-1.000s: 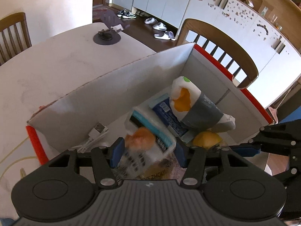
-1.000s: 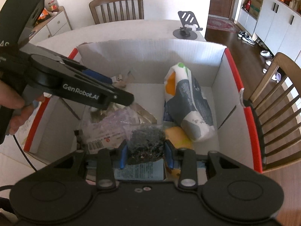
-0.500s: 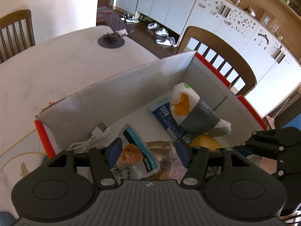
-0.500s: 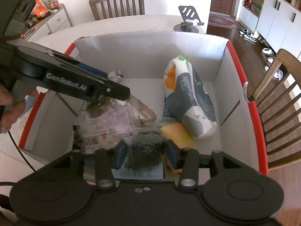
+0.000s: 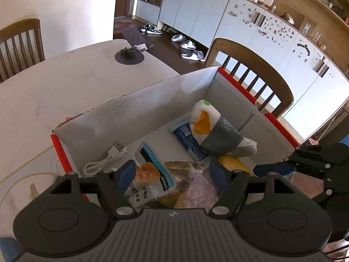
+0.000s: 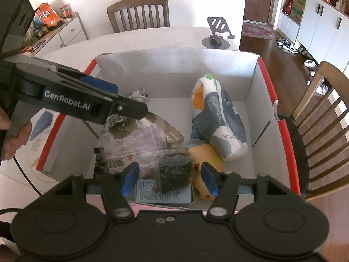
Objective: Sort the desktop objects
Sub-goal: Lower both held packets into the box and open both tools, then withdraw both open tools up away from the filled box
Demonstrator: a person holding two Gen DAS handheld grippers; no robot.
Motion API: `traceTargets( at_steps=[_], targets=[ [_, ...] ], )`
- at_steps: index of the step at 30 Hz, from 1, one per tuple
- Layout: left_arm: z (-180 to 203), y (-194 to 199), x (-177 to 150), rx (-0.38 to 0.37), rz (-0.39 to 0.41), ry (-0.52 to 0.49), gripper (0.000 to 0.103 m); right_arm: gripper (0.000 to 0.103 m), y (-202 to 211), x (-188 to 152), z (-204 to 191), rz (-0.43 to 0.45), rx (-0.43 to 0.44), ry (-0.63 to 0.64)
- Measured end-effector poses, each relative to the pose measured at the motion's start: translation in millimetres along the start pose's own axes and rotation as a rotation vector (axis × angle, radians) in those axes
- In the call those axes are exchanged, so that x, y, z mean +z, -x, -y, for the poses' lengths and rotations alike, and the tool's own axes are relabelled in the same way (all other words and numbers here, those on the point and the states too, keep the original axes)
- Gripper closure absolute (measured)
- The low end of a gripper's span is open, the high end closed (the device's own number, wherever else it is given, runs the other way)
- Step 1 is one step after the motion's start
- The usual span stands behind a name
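Both grippers (image 5: 172, 174) (image 6: 169, 178) spread, empty, over box (image 6: 174, 69); tissue pack (image 6: 218, 118) lengthwise toward far wall.

a lived-in home, in its dining area: a pale dining table (image 5: 65, 83) with wooden slat-back chairs (image 6: 138, 13) drawn up around it. shoes and slippers (image 5: 189, 54) lie on the dark wood floor below a long run of white cabinets (image 5: 218, 21), some speckled with small stickers. a low sideboard (image 6: 65, 30) by the wall carries snack bags and jars.
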State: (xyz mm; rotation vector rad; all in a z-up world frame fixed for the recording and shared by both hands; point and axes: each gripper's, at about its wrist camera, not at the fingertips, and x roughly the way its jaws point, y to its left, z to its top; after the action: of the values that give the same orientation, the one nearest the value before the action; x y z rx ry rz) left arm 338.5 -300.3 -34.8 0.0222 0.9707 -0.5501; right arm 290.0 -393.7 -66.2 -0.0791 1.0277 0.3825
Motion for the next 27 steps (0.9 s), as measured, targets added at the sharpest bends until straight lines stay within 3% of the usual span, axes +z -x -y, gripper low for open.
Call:
traceTargets(
  at_steps=[9,18,24,25,27],
  targets=[
    [7.0,20.6,-9.7,-0.027,0.031,0.004,0.025,0.039,17.2,-0.4,-1.7,0.039,-0.001,0.007],
    [15.0,61.7,-19.2,-0.014,0.145,-0.023,0.019,0.036,41.2,-3.0,-7.6,0.097,-0.011,0.012],
    [18.2,75.3,-31.5,-0.037,0.172,-0.02,0.012,0.036,54.2,-8.0,-9.7,0.139,-0.034,-0.003],
    [18.4,77.6,-34.2,-0.04,0.179,-0.018,0.004,0.035,56.5,-9.0,-9.9,0.145,-0.038,-0.007],
    [18.9,83.5,-39.6,-0.039,0.194,-0.019,0.0,0.035,61.4,-11.5,-10.8,0.167,-0.047,-0.014]
  ],
)
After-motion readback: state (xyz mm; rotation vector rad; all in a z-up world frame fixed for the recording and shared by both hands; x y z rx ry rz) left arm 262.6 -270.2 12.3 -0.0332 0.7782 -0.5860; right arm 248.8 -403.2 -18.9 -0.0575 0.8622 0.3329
